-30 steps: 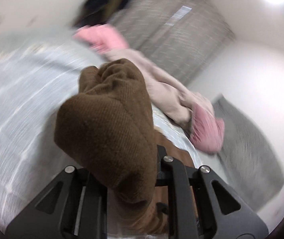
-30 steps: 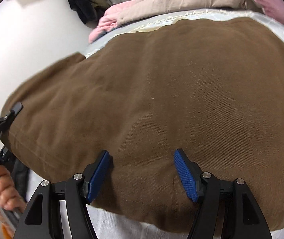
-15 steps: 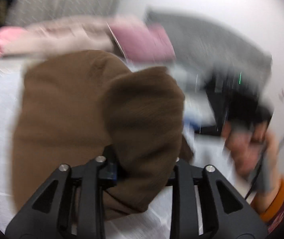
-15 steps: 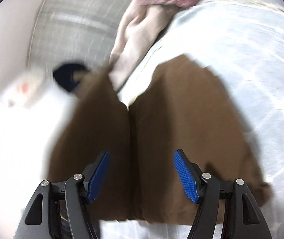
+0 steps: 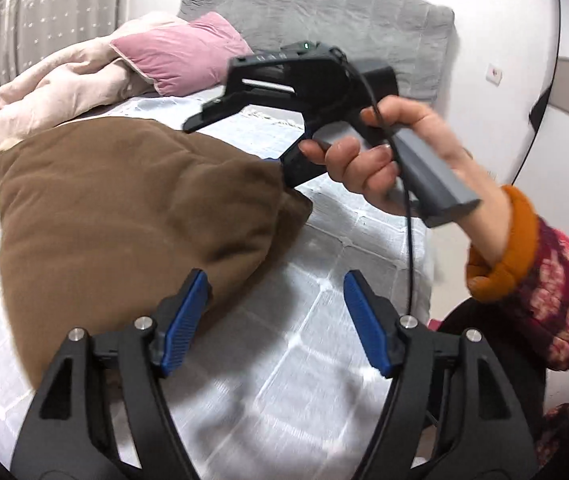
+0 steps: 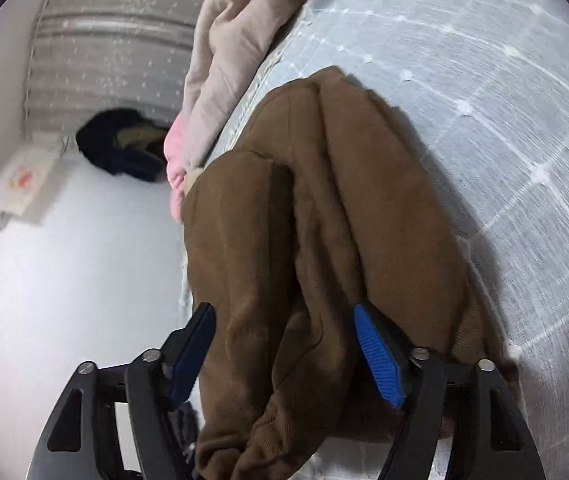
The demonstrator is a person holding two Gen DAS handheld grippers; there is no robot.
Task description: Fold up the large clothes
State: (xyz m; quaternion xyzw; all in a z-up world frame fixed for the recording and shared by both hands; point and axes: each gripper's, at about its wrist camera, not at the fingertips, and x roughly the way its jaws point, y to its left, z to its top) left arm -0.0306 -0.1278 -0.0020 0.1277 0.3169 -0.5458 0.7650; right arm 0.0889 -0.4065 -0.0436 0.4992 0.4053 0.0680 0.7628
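From the left wrist view, the left tool (image 5: 276, 312) pointed down at the bed (image 5: 304, 360). Its blue pads stood well apart and were opening wider, with only the white quilted cover between them. The brown garment (image 5: 124, 220) lay on the bed as a thick folded bundle, and its near edge was just beside the left pad, perhaps touching it, but not pinched. Behind it I saw a pink pillow (image 5: 184, 56), a beige blanket (image 5: 44, 88) and a grey headboard (image 5: 324, 12). A hand (image 5: 376, 156) with an orange cuff held the right tool (image 5: 284, 160) at the far corner of the garment; its tips were hidden behind the cloth there.

From the right wrist view, the right tool (image 6: 284, 348) was also spread and opening. The brown garment (image 6: 324, 220) ran between its pads in long soft ridges and hung partly over the side of the bed (image 6: 504, 100). The right pad seemed to lie against the cloth, the left one stood free, so I judged that it did not grip.

In my opinion the fold was just laid down and being released. To do this well, both tools should let go fully, lift away without dragging the cloth, then press the ridges flat and pull the hanging part onto the bed before the next fold.
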